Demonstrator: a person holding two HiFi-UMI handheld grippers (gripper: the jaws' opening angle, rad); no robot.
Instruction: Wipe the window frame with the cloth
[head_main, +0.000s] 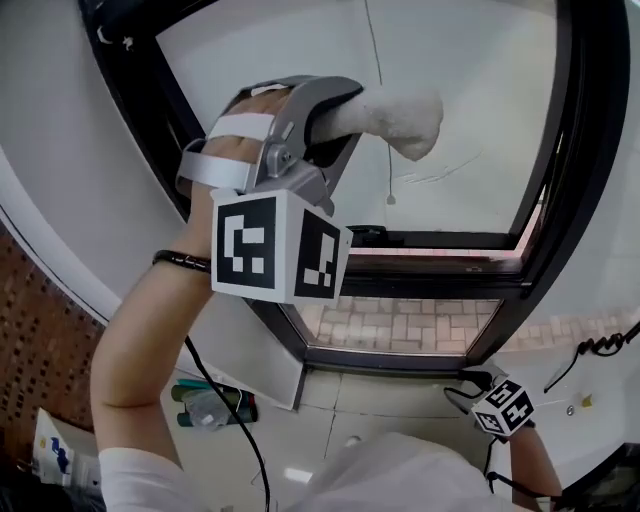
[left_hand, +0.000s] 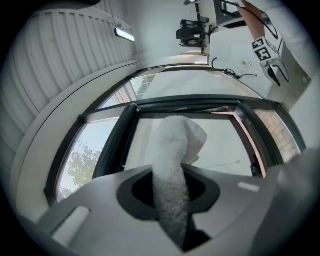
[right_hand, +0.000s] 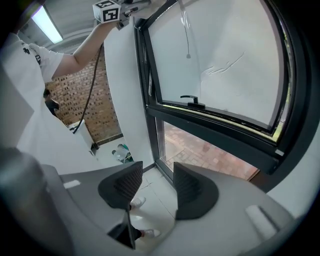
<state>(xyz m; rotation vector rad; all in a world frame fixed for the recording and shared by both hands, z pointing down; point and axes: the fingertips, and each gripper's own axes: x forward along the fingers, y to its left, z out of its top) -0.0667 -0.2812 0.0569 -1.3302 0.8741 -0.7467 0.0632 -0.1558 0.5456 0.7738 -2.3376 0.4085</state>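
A rolled white cloth (head_main: 395, 117) (left_hand: 172, 165) sticks out of my left gripper (head_main: 330, 115) (left_hand: 170, 192), which is shut on it and raised high before the window pane. The cloth's free end hangs just off the glass, to the right of the black window frame's (head_main: 135, 80) (left_hand: 117, 145) upper left corner. My right gripper (head_main: 475, 385) (right_hand: 155, 187) hangs low at the lower right, open, nothing between its pads, pointing at the floor by the frame's bottom corner (right_hand: 160, 150).
A black window handle (head_main: 365, 235) (right_hand: 192, 101) sits on the sash's bottom rail. A thin cord (head_main: 380, 90) (right_hand: 186, 35) hangs down the pane. Bottles (head_main: 205, 405) (right_hand: 121, 152) lie on the floor at the left wall. A cable (head_main: 600, 348) lies at right.
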